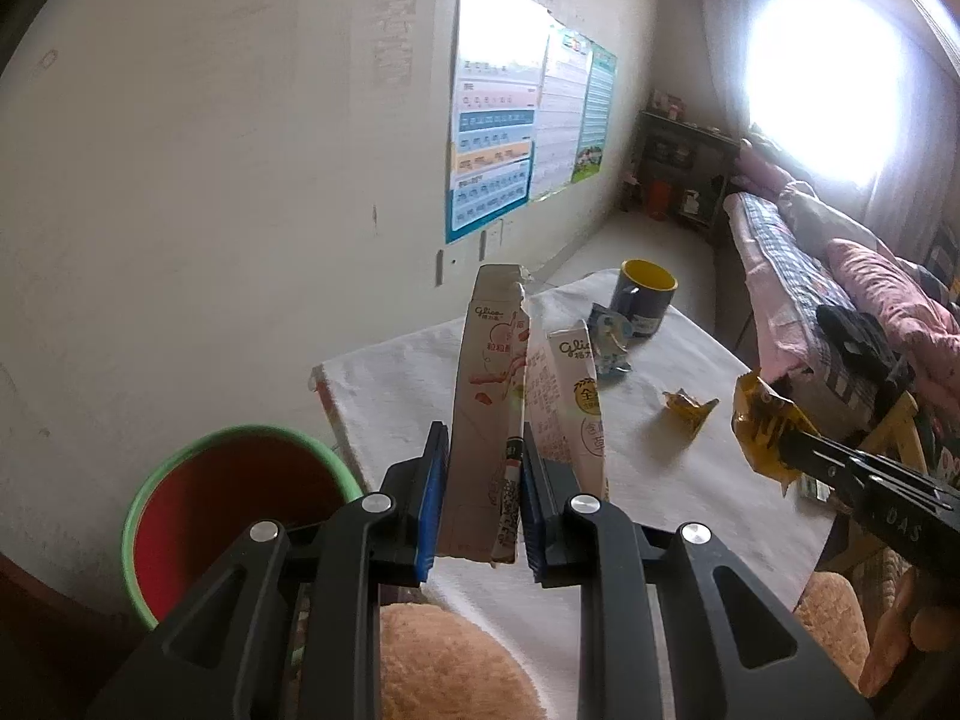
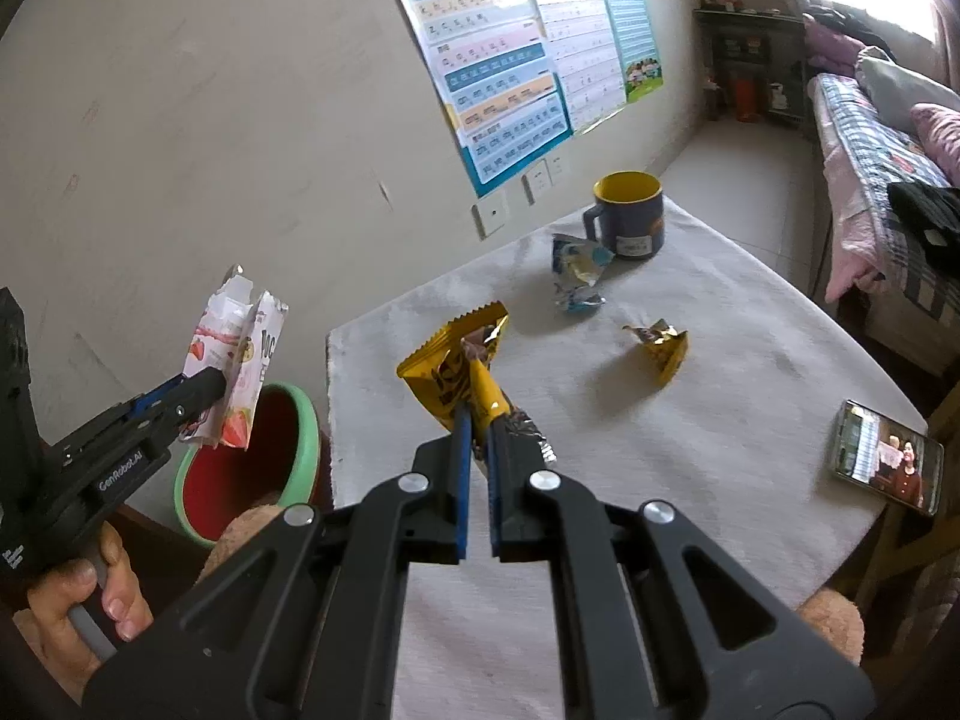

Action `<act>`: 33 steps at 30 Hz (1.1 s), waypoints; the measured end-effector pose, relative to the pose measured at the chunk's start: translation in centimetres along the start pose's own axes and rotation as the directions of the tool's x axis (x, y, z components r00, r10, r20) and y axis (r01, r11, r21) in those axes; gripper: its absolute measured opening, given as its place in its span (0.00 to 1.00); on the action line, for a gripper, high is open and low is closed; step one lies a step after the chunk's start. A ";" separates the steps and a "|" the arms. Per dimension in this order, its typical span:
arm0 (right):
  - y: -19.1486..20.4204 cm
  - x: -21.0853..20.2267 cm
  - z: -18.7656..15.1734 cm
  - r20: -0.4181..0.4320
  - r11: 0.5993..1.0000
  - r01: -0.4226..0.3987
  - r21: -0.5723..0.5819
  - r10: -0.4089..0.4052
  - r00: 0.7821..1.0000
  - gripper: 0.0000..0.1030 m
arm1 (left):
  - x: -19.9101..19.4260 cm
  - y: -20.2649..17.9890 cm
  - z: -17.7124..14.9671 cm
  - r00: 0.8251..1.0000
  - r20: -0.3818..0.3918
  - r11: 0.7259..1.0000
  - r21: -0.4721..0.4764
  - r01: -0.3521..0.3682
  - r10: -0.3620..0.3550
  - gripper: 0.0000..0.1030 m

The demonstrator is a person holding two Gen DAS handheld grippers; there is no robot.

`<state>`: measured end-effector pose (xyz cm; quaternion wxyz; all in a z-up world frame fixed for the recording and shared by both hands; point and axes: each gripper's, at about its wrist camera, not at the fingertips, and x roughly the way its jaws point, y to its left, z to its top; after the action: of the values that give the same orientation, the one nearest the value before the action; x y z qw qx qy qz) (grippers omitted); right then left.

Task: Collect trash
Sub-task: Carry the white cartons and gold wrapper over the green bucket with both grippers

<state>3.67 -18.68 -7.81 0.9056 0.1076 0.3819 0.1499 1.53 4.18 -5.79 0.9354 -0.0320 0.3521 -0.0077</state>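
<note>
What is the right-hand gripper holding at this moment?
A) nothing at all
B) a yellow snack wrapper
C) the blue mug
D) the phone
B: the right gripper is shut on a yellow snack wrapper, lifted above the table, while the mug and the phone sit untouched on the cloth.

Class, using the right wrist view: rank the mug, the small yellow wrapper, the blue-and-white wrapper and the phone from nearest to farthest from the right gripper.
1. Small yellow wrapper: ahead of the right gripper, slightly right.
2. Blue-and-white wrapper: farther ahead, beside the mug; the phone at the table's right edge looks similarly far, too close to call.
3. Mug: farthest, at the table's far end.
</note>
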 end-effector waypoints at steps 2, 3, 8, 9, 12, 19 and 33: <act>0.4 0.2 0.0 -0.007 1.000 -0.005 -0.007 0.005 1.000 0.05 | 0.0 0.5 -0.1 1.000 0.001 1.000 -0.008 -0.007 0.007 0.20; 0.6 0.4 -0.1 -0.013 1.000 -0.008 -0.011 0.008 1.000 0.05 | 0.0 0.8 -0.1 1.000 0.000 1.000 -0.013 -0.011 0.011 0.20; 2.0 1.0 -0.1 -0.026 0.999 -0.020 -0.033 0.019 0.999 0.05 | 0.2 2.0 -0.2 1.000 -0.007 0.999 -0.038 -0.023 0.023 0.20; 2.3 1.1 -0.1 -0.027 0.999 -0.024 -0.039 0.023 0.999 0.05 | 0.3 2.2 -0.3 1.000 -0.008 0.999 -0.042 -0.025 0.025 0.20; 3.2 1.3 0.1 -0.030 0.998 -0.032 -0.051 0.031 0.999 0.05 | 0.3 2.8 -0.4 1.000 -0.008 0.998 -0.052 -0.029 0.028 0.20; 5.1 1.9 0.1 -0.044 0.996 -0.045 -0.080 0.041 0.998 0.05 | 0.3 3.9 -0.7 0.999 -0.010 0.997 -0.072 -0.031 0.030 0.20; 9.0 4.3 -0.1 -0.094 0.988 -0.094 -0.119 0.083 0.992 0.05 | 0.4 7.5 -1.7 0.997 -0.031 0.989 -0.133 -0.071 0.067 0.20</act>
<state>4.76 -8.79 -7.99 0.8851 0.0617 0.4066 0.2178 0.62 11.59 -7.81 0.9262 -0.0826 0.3648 0.0480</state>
